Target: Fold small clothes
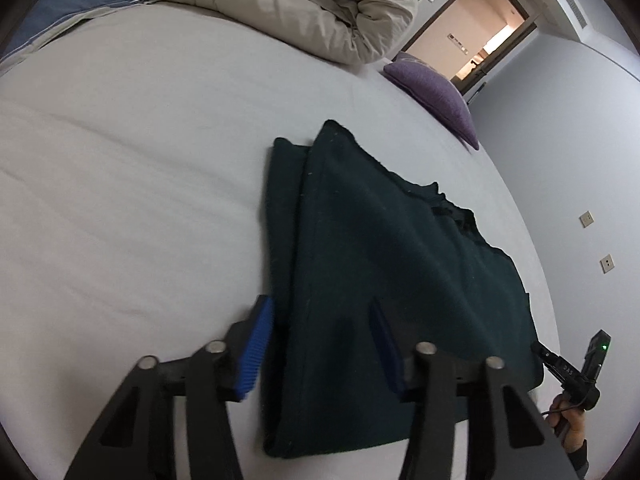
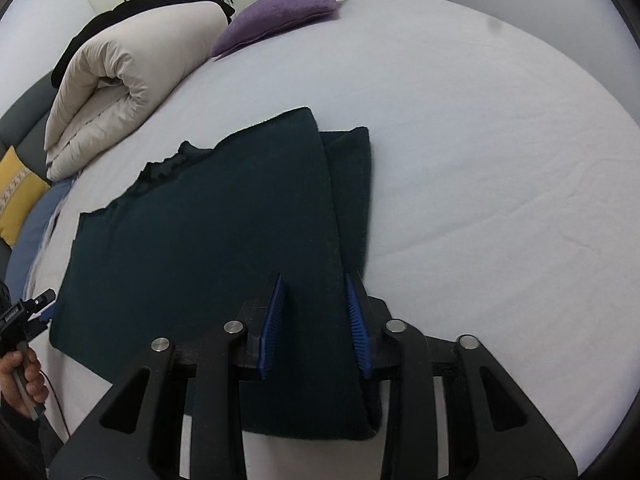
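A dark green garment (image 1: pixel 384 264) lies flat on the pale grey bed (image 1: pixel 132 200), with one side panel folded over onto the body. My left gripper (image 1: pixel 320 328) is open, its blue pads straddling the garment's folded edge. In the right wrist view the same garment (image 2: pixel 208 240) lies spread out. My right gripper (image 2: pixel 316 300) is open, its blue pads either side of the folded strip at the near hem. The right gripper's handle (image 1: pixel 576 372) shows past the garment's far corner in the left wrist view. The left gripper's handle (image 2: pixel 24 312) shows at the left edge in the right wrist view.
A rolled beige duvet (image 2: pixel 120 80) lies at the head of the bed beside a purple cushion (image 2: pixel 276 12). A yellow cushion (image 2: pixel 16 204) and blue bedding (image 2: pixel 36 232) sit at the left. A doorway (image 1: pixel 480 28) opens beyond the bed.
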